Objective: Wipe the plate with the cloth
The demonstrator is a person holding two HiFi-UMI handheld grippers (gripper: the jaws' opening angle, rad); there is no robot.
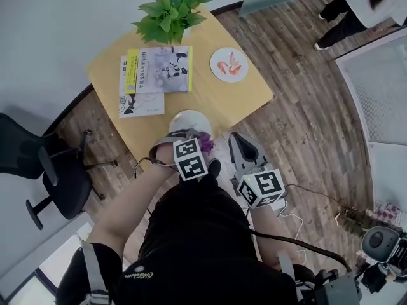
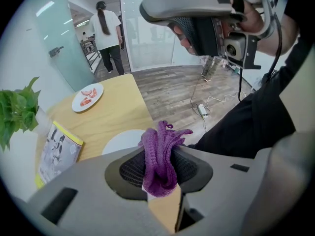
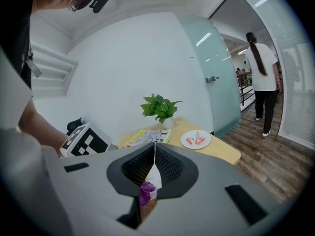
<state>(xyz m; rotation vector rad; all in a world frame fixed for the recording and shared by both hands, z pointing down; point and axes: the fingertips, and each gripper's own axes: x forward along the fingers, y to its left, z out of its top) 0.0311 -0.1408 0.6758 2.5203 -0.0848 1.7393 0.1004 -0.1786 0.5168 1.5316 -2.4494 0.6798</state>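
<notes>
A plain white plate (image 1: 189,119) lies at the near edge of the wooden table (image 1: 191,100). My left gripper (image 1: 194,136) hovers just over the plate's near side, shut on a bunched purple cloth (image 1: 205,143). In the left gripper view the cloth (image 2: 158,156) is clamped between the pads, with the white plate (image 2: 120,142) behind it. My right gripper (image 1: 236,140) hangs beside the left one, off the table's edge, with its pads closed on nothing. Through its jaw gap I see a sliver of the plate (image 3: 153,177) and the cloth (image 3: 146,192).
Farther back on the table are a second plate (image 1: 229,63) with red pieces, two books (image 1: 152,75) and a potted plant (image 1: 170,14). A black office chair (image 1: 44,170) stands at the left. A person (image 1: 356,8) stands on the wood floor at the far right. Cables (image 1: 299,221) trail on the floor.
</notes>
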